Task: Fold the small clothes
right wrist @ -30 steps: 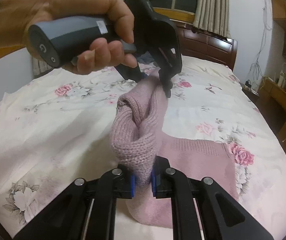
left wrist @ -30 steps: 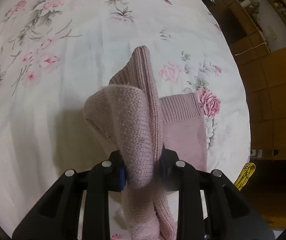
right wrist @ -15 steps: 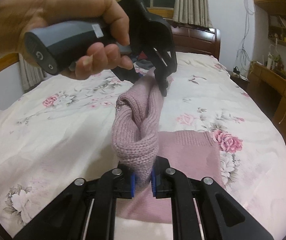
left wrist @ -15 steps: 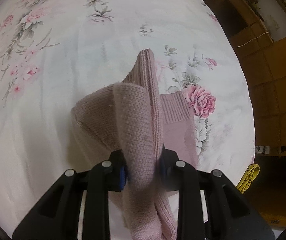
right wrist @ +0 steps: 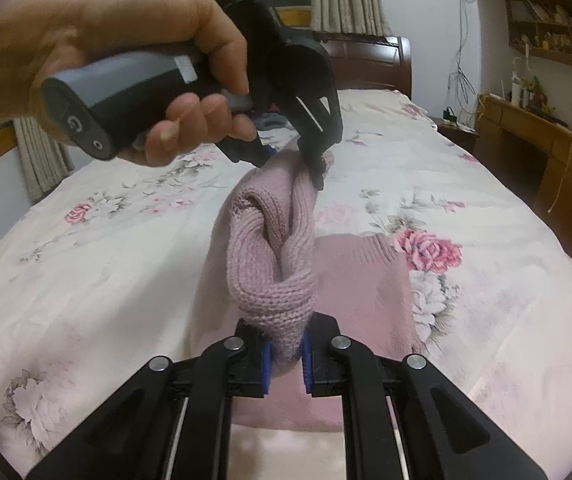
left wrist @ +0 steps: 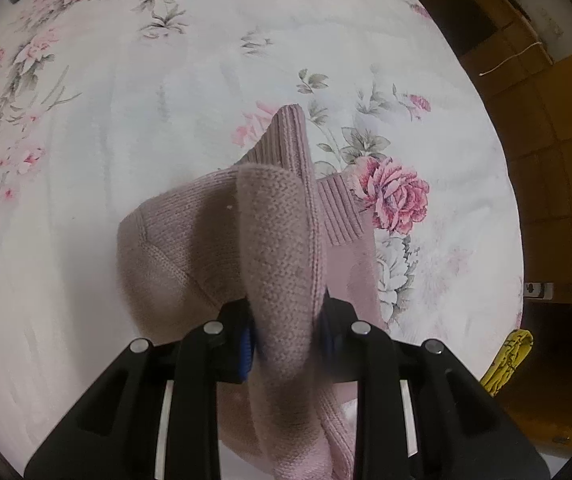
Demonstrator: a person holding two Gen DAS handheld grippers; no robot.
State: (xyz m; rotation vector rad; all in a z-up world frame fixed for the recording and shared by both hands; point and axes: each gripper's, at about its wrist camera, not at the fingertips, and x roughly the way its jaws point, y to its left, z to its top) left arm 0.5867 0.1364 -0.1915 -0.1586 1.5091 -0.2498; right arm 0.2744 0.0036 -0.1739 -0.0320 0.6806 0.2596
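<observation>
A pink knit sweater (left wrist: pixel 281 240) is held up over a floral bedsheet (left wrist: pixel 125 100). My left gripper (left wrist: pixel 286 346) is shut on a bunched fold of it, and a ribbed cuff stands up ahead. In the right wrist view my right gripper (right wrist: pixel 286 362) is shut on another bunch of the pink knit sweater (right wrist: pixel 273 256). A hand (right wrist: pixel 125 52) holds the left gripper (right wrist: pixel 290 160) above and beyond, clamped on the sweater's far end. The sweater's lower part lies flat on the bedsheet (right wrist: pixel 85 280) to the right.
A dark wooden headboard (right wrist: pixel 366 64) and curtained window stand behind the bed. Wooden cabinets (right wrist: pixel 534 136) and shelves line the right wall. In the left wrist view, the bed's edge drops to a wooden floor (left wrist: pixel 546 160), with a yellow object (left wrist: pixel 506 360) by it.
Both grippers have carried the held sweater fold sideways across the bed toward the flat part, and the left gripper now appears nearer and larger in the right wrist view.
</observation>
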